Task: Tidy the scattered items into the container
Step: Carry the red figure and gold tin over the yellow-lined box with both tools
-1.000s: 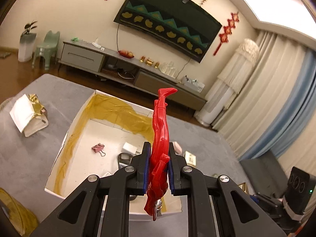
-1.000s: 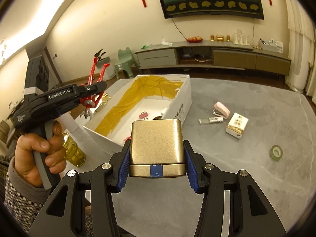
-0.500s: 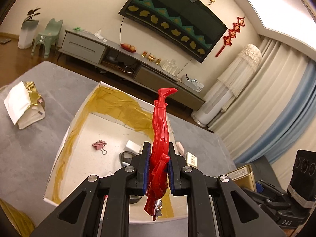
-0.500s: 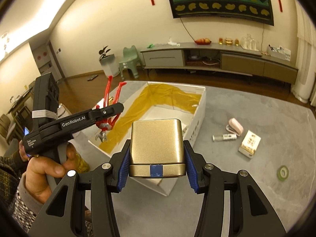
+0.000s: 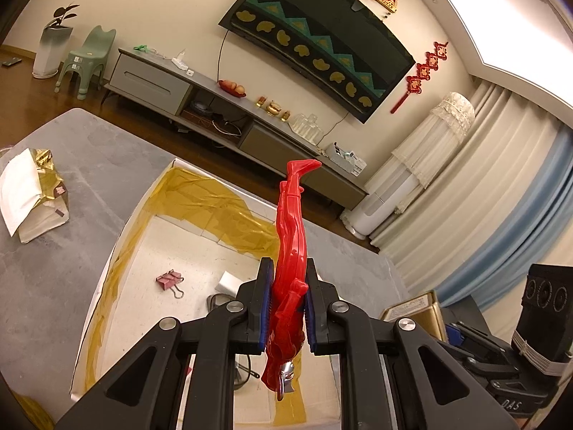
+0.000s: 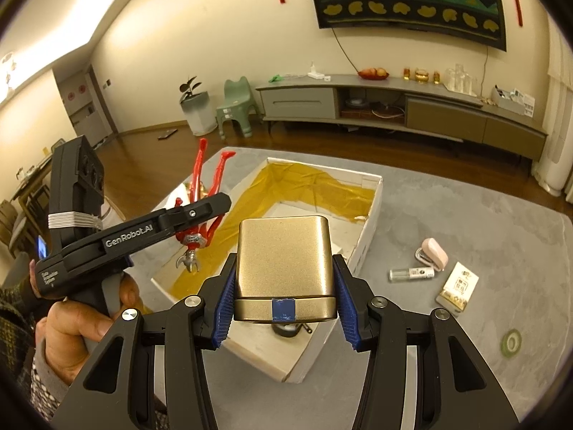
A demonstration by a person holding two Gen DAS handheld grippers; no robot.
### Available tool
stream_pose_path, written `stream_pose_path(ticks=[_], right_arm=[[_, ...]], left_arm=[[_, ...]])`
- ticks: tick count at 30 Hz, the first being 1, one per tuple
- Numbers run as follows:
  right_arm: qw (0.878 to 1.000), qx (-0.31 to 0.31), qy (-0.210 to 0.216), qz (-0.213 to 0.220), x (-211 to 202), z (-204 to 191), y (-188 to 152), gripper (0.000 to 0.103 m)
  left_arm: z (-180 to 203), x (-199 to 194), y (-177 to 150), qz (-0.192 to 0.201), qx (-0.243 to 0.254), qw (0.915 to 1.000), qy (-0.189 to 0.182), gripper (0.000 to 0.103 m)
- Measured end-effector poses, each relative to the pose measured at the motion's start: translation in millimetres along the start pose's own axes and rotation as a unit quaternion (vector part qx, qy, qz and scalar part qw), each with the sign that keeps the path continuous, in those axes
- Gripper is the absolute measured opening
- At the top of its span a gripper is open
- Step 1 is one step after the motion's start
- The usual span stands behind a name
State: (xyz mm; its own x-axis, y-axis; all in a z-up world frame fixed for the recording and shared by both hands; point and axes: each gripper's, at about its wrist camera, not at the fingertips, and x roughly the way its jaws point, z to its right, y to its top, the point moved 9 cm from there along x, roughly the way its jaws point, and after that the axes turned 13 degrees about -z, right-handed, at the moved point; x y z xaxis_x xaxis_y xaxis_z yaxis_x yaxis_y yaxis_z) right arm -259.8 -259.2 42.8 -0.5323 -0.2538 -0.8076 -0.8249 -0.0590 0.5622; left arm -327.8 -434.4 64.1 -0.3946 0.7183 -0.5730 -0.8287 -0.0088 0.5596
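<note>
My left gripper (image 5: 285,306) is shut on a red toy figure (image 5: 292,247), held upside down with its legs up, above the near end of the white box (image 5: 107,272). Gold tape lines the box, which holds a pink binder clip (image 5: 169,281) and a small white block (image 5: 229,281). My right gripper (image 6: 284,299) is shut on a gold tin (image 6: 284,265), held over the near corner of the white box (image 6: 372,211). In the right wrist view the left gripper (image 6: 200,211) and the red toy figure (image 6: 200,208) hang over the box's left side.
On the grey tabletop right of the box lie a pink stapler (image 6: 433,254), a small clear bottle (image 6: 412,273), a white-and-gold packet (image 6: 458,286) and a green tape roll (image 6: 511,342). A white and gold bag (image 5: 30,193) sits left of the box. A hand (image 6: 82,319) holds the left gripper.
Both grippers have moved in over the box with their loads. The gold tin now hangs over the box's near corner and the red figure sits farther over the box floor.
</note>
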Motion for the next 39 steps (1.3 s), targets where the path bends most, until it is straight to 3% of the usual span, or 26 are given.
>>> stream_pose_path(ticks=[9, 18, 39], right_arm=[[1.000, -0.005, -0.001, -0.019, 17, 9, 27, 0.052], [0.999, -0.011, -0.011, -0.036, 39, 21, 57, 0.052], [0.993, -0.062, -0.018, -0.095, 128, 49, 101, 0.052]], left_arm=[[-8, 21, 19, -0.006, -0.022, 0.9997, -0.007, 0.016], [-34, 44, 34, -0.004, -0.115, 0.9923, -0.045, 0.016], [-67, 108, 43, -0.036, -0.200, 0.9790, -0.013, 0.016]])
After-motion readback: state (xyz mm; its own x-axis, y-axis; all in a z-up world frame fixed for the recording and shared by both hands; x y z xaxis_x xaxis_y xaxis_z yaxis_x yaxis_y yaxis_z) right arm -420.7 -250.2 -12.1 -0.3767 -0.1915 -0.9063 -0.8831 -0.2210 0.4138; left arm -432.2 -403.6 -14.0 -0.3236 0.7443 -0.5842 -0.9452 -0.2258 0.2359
